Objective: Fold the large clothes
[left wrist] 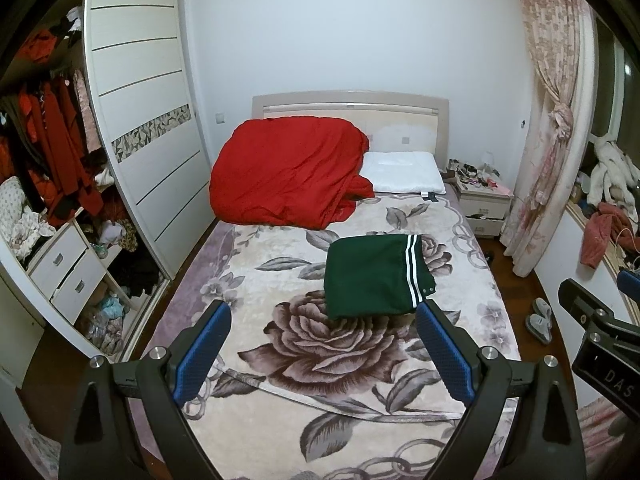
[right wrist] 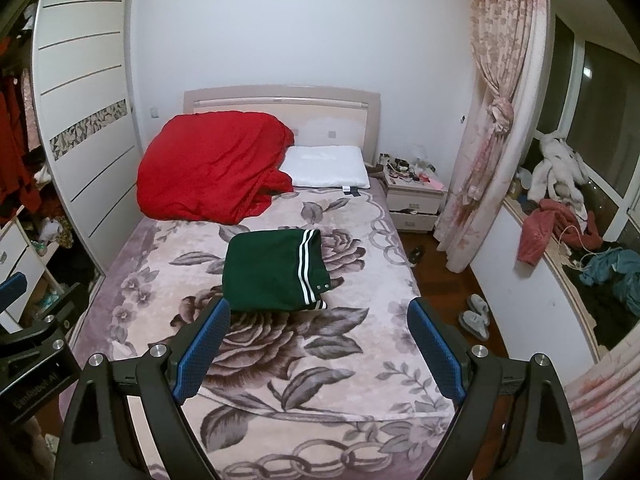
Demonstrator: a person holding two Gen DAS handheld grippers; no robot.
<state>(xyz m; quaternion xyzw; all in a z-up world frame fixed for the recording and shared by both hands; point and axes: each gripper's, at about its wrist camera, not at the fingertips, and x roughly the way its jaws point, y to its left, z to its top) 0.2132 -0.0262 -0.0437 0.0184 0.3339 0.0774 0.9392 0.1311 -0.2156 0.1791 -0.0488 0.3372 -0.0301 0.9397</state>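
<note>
Both the left gripper (left wrist: 323, 354) and right gripper (right wrist: 319, 350) hover spread and empty — a careless snag could undo the folded dark-green white-striped garment (right wrist: 272, 270) on the floral plush blanket (right wrist: 320, 384).

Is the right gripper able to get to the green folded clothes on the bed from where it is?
Probably yes. The right gripper is open and empty, and the green folded clothes lie just ahead of it on the flowered blanket, with nothing between. The left gripper is off to the side.

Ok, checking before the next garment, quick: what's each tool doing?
Left tool: open, empty.
Right tool: open, empty.
</note>
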